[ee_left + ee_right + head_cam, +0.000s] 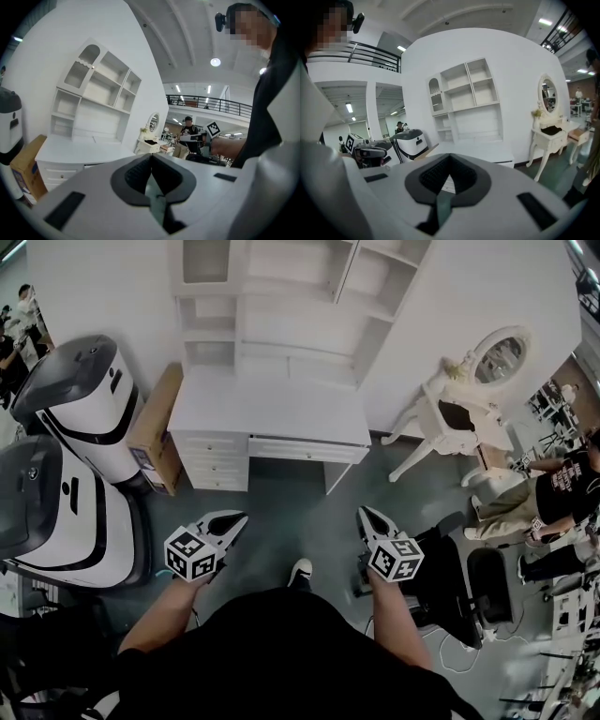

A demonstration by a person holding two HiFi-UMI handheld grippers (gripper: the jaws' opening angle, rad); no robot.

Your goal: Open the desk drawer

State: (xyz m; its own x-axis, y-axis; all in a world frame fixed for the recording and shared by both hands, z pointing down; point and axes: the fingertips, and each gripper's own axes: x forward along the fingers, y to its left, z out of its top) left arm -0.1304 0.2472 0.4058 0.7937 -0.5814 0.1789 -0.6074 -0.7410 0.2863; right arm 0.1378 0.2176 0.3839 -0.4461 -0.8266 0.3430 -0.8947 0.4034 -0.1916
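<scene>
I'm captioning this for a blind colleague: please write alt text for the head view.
From above: a person holds the left gripper and right gripper, both shut and empty, short of a white desk; its wide drawer is closed.

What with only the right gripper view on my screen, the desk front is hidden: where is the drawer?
Observer: The head view shows a wide drawer, shut, under the top of the desk, to the right of a stack of small drawers.
Operator: Is my hand-held gripper close to it?
Observer: No. The right hand-held gripper hangs over bare floor, well apart from the desk front.
</scene>
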